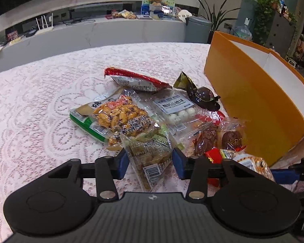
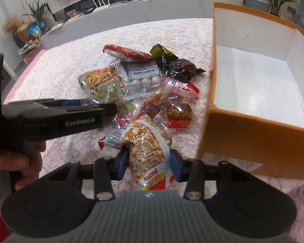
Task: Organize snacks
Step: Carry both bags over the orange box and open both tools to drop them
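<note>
A pile of snack packets lies on the lace tablecloth, left of an orange box. The box is white and empty inside. My left gripper has its blue pads on both sides of a clear packet of yellow-green snacks at the pile's near edge; it looks closed on it. My right gripper is shut on a "mimi" snack bag beside the box's near corner. The left gripper also shows in the right wrist view, reaching into the pile.
In the pile are a red-edged packet, a dark wrapped candy, a tray of white balls and brown buns. A grey counter with clutter runs behind the table. Potted plants stand at the back right.
</note>
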A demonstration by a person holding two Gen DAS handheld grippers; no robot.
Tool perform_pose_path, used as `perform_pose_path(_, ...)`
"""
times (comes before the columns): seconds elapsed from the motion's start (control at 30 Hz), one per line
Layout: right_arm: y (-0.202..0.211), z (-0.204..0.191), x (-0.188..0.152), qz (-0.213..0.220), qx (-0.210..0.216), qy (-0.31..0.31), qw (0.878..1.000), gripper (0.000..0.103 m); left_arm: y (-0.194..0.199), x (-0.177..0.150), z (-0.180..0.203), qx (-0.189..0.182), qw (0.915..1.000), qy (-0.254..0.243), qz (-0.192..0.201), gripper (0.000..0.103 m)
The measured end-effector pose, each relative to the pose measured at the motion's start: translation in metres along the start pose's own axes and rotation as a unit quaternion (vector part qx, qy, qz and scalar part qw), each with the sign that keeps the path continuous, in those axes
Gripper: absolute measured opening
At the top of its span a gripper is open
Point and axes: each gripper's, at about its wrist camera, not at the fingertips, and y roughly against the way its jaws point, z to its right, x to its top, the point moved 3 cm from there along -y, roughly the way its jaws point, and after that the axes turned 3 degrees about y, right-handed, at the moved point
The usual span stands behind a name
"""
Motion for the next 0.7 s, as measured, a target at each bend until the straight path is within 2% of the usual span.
perform_pose_path(0.23,0.013,0.001,0.001,0.013,0.023,-0.004,1.000,0.041,0.043,-0.002,-0.006,0.015,0.9995,0.005,0.027,0.049)
perform_pose_path(0.43,0.038,-0.004,0.011,0.036,0.057,-0.007,0.998,0.040,0.080,0.008,-0.004,0.025,0.9982,-0.002,0.054,0.049)
perform_pose_path(0.57,0.063,-0.001,0.024,0.058,0.073,-0.013,0.996,0.040,0.101,0.021,0.003,0.017,0.9970,-0.009,0.075,0.049)
perform_pose_path(0.7,0.097,0.016,0.040,0.095,0.063,-0.015,0.993,0.040,0.116,0.040,0.022,-0.003,0.9948,-0.026,0.098,0.049)
